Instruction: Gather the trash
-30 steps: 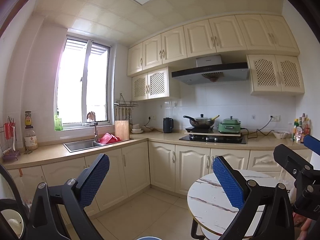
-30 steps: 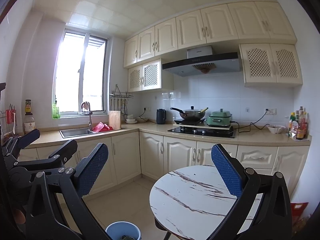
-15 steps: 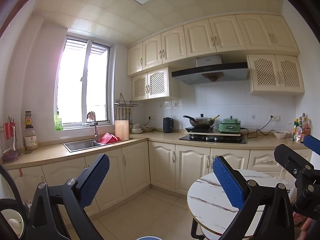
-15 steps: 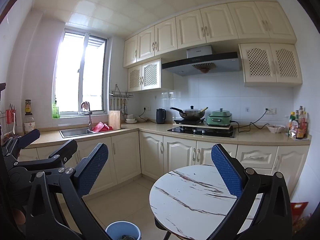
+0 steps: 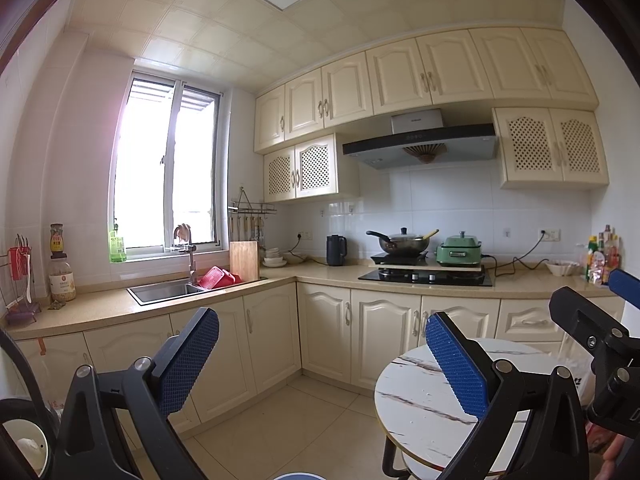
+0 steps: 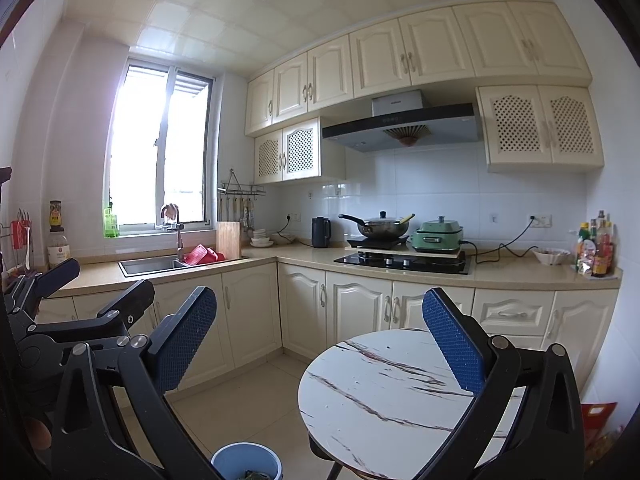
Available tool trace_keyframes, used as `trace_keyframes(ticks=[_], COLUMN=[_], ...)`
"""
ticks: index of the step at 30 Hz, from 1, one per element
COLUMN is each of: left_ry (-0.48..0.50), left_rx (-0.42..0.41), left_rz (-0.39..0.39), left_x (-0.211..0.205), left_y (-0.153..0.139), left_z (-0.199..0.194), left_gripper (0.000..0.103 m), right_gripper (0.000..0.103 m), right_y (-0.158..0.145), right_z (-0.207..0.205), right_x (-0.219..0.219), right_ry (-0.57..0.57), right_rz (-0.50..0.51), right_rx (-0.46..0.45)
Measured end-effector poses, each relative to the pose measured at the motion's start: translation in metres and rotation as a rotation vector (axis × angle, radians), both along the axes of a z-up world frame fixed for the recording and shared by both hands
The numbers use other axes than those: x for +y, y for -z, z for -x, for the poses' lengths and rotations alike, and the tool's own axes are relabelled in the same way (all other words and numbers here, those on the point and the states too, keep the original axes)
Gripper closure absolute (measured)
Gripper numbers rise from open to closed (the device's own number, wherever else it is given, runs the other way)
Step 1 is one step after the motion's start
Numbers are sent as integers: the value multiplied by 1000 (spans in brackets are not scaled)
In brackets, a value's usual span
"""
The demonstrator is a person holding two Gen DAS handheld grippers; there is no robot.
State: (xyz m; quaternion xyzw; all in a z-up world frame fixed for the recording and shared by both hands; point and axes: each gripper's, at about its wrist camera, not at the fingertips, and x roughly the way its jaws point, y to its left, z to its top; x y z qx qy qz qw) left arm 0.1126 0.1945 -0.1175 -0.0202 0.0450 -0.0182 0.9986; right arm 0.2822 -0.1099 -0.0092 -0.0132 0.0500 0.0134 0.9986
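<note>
Plainly, with the left gripper (image 5: 320,360) and right gripper (image 6: 320,344) both spread wide and empty, first locate trash before lowering toward the blue bin (image 6: 246,460) beside the round table (image 6: 384,396).

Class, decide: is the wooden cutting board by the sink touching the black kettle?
Apart. The left wrist view shows the cutting board at the sink's end and the kettle further along the counter, with stacked bowls standing between them.
</note>
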Motion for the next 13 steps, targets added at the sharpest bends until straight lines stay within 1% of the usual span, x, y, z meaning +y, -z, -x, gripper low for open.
trace_keyframes(ticks=[13], left_ry=[8], left_rx=[2], left_rz=[-2], left_x=[7], left_y=[-7], left_z=[-3], left_gripper=[1], right_gripper=[0], right_y=[1], right_z=[2], right_x=[0], right_ry=[4], right_rz=[-3], right_rx=[1])
